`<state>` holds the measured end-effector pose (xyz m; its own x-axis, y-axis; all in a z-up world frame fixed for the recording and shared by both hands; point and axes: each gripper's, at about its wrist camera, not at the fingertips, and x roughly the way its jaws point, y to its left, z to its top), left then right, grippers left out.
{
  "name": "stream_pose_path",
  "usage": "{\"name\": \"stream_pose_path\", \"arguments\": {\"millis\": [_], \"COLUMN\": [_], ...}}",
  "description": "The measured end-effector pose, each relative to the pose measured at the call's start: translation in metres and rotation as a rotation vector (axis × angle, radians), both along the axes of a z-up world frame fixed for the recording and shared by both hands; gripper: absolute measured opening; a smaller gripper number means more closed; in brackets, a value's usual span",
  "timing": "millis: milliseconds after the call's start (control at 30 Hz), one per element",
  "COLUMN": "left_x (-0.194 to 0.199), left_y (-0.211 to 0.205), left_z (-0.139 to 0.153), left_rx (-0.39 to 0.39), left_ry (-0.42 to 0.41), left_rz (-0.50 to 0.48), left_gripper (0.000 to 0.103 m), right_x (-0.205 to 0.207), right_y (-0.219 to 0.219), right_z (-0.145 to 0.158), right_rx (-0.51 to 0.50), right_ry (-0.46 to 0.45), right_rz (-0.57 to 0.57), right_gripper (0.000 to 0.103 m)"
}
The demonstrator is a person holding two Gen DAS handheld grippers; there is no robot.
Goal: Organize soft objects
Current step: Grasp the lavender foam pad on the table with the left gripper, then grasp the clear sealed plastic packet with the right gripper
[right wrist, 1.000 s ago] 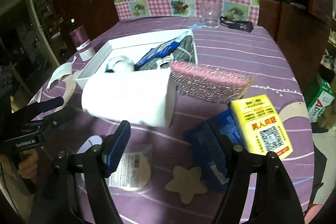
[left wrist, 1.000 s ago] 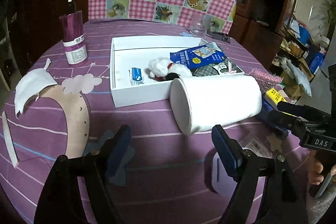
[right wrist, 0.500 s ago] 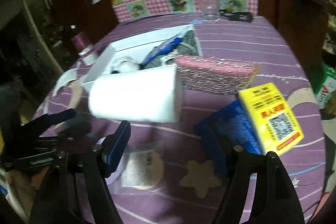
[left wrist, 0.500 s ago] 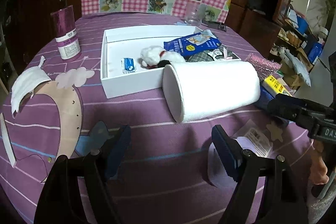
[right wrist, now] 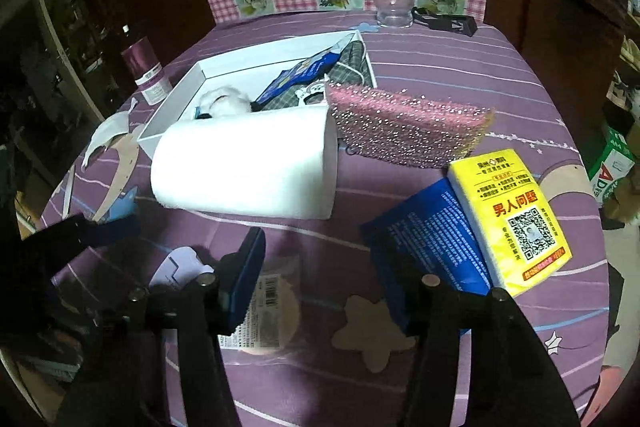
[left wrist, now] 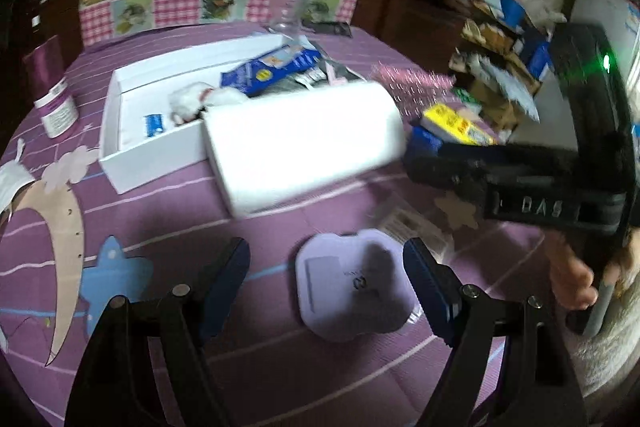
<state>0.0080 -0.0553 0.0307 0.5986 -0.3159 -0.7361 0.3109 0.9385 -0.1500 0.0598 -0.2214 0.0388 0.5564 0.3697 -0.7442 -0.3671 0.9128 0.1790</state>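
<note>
A lavender cloud-shaped pad (left wrist: 352, 287) lies flat on the purple tablecloth, right under my left gripper (left wrist: 326, 279), which hovers open with the pad between its fingers and untouched. My right gripper (right wrist: 324, 279) is closing, with only tablecloth between its jaws. A beige star (right wrist: 372, 335) and a round pad in a clear packet (right wrist: 272, 311) lie just below it, and a blue packet (right wrist: 432, 239) sits behind its right finger. A white roll (right wrist: 248, 171) lies on its side against the white box (right wrist: 240, 59), which holds several soft items.
A pink glitter sponge (right wrist: 404, 127) and a yellow tissue pack (right wrist: 508, 215) lie right of the roll. A purple can (left wrist: 56, 95), a white mask (right wrist: 108, 131) and a blue star (left wrist: 112, 275) are at the left. A glass (right wrist: 392, 3) stands at the far edge.
My left gripper has swung to the right, so the lavender pad now lies between its fingers. The right gripper's jaws have narrowed while staying in place.
</note>
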Motion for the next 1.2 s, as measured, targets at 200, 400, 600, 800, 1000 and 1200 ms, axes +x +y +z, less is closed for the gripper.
{"name": "stream_pose_path", "arguments": {"millis": [200,400,600,800,1000,1200], "left_x": [0.002,0.003,0.002,0.005,0.006,0.006], "left_y": [-0.018,-0.003,0.012,0.04,0.055,0.054], "left_z": [-0.013,-0.011,-0.001,0.007,0.01,0.008], "left_rx": [0.072,0.008,-0.036,-0.082,-0.069,-0.056], "left_ry": [0.054,0.07,0.03,-0.001,-0.023,-0.02], "left_rz": [-0.05,-0.025,0.025,0.156,0.256,0.264], "left_gripper": [0.079,0.054,0.053,0.053,0.053,0.053], "right_x": [0.0,-0.001,-0.003,-0.008,-0.021,-0.043], "right_y": [0.001,0.002,0.002,0.006,0.024,0.055], "right_z": [0.0,-0.001,0.0,0.001,-0.003,-0.022], "right_rx": [-0.007,-0.014,-0.01,-0.006,-0.027,-0.234], "right_ry": [0.002,0.008,0.004,0.008,0.045,0.02], "right_rz": [0.008,0.013,0.02,0.056,0.183,0.326], "right_gripper": [0.057,0.057,0.057,0.057,0.057,0.057]}}
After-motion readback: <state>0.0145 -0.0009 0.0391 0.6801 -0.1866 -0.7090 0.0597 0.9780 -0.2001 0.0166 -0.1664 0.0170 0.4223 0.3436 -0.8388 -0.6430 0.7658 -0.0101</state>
